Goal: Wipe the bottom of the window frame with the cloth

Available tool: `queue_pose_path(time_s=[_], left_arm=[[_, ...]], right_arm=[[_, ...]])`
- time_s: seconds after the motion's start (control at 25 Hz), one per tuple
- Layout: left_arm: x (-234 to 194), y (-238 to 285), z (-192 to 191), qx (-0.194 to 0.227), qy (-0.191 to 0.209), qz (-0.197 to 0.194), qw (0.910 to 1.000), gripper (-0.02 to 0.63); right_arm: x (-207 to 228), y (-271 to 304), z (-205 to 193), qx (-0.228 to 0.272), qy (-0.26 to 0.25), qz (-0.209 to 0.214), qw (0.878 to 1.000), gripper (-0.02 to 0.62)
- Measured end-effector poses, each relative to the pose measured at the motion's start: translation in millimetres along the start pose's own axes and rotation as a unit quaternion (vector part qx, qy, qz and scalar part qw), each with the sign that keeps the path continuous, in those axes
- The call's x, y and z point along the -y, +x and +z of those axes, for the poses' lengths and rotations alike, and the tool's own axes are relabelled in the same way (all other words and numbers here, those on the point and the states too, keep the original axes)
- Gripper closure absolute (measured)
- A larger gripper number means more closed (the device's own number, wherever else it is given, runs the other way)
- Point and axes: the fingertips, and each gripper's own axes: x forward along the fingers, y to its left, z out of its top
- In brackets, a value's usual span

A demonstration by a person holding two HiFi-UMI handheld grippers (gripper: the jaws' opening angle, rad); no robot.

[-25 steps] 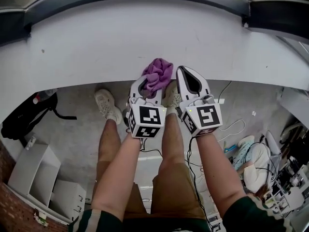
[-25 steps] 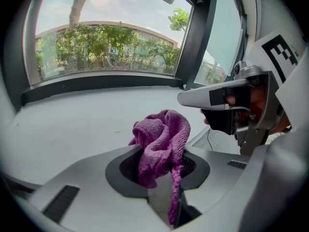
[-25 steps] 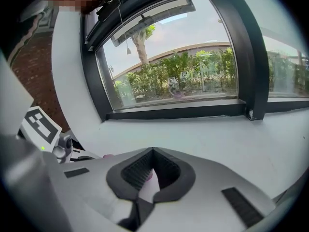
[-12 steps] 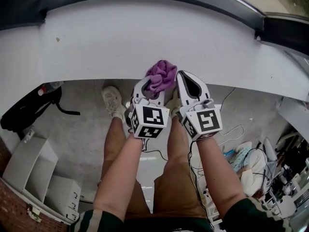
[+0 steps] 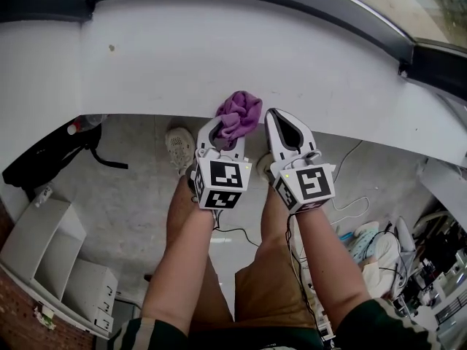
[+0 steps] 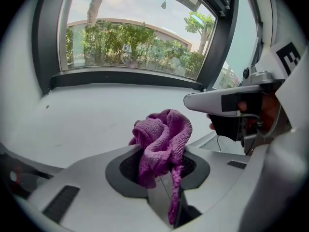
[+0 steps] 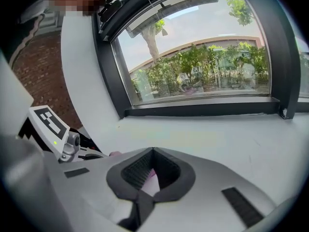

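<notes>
In the head view both grippers are at the near edge of the white sill (image 5: 219,49), in the middle of the frame. The left gripper (image 5: 226,127) has its jaws closed on the purple cloth (image 5: 239,111), which is bunched up and sticks out over the sill. The right gripper (image 5: 283,126) is just beside it, jaws closed with the tips together. Only this view shows the floor (image 5: 131,188) below and a black bag (image 5: 44,166) at the left.

The left gripper view shows what the head view cuts off: the dark bottom of the window frame (image 6: 125,79), well apart from the cloth, and trees (image 6: 140,45) behind the glass. In the right gripper view something pale pink shows through the hollow of the jaws; I cannot tell what it is.
</notes>
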Motion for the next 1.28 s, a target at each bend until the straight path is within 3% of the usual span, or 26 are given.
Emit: queue_pose_path(time_s=[0.6, 1.28], left_arm=[[-77, -29, -11, 0.006, -0.030, 0.025, 0.9992, 0.485], [-181, -71, -28, 0.000, -0.046, 0.093, 0.9946, 0.485]], right_arm=[[-66, 53, 8, -0.015, -0.016, 0.037, 0.999, 0.581], [-139, 103, 25, -0.023, -0.043, 0.086, 0.995, 0.581]])
